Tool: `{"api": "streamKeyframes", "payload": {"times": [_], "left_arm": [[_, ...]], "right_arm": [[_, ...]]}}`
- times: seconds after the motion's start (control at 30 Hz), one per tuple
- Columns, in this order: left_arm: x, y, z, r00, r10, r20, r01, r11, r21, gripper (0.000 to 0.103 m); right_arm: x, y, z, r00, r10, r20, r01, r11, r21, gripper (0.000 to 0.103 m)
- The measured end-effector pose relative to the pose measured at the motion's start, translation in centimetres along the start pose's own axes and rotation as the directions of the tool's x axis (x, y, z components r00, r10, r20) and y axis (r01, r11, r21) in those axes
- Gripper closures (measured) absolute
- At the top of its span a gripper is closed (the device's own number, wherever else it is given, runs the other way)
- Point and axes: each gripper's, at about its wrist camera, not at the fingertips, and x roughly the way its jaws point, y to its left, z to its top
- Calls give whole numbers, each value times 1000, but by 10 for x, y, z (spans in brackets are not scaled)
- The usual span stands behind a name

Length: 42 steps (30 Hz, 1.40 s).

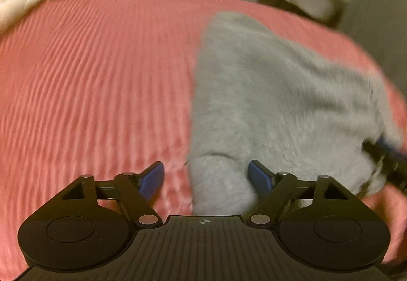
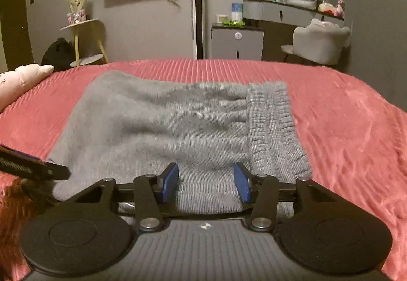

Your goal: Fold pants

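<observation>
Straddling the near edge of the grey pants (image 2: 162, 128), right gripper (image 2: 206, 183): blue pads part-open, fabric between them, pads not visibly pressing. Left gripper (image 1: 206, 178): jaws wide, a fabric corner between them, ungripped; its arm shows at the pants' left edge in the right view. Pants: folded, flat on the pink ribbed bedspread (image 2: 343, 123), elastic waistband (image 2: 272, 123) at their right end. White pillow (image 2: 20, 82): left of pants.

Pants (image 2: 162, 125): grey fleecy knit, ribbed waistband. Bedspread (image 2: 343, 128): pink ribbed, probably plush velvet. Gripper bodies: matt black plastic.
</observation>
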Motion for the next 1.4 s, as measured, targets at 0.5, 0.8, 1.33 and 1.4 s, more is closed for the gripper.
{"api": "streamKeyframes", "payload": {"times": [0.5, 0.8, 1.33, 1.4], "left_arm": [[-13, -35, -28, 997, 75, -21, -71, 985, 159, 14], [-5, -39, -26, 993, 114, -9, -111, 978, 176, 10], [-12, -11, -20, 997, 62, -40, -61, 997, 42, 8], [-19, 1, -16, 998, 67, -17, -67, 998, -7, 8]], "right_arm": [[-22, -18, -20, 996, 85, 32, -90, 963, 254, 54], [-18, -16, -19, 996, 82, 19, -84, 969, 234, 52], [-21, -28, -13, 991, 134, 4, -131, 960, 246, 51], [-28, -35, -14, 990, 140, 20, -140, 953, 270, 49]]}}
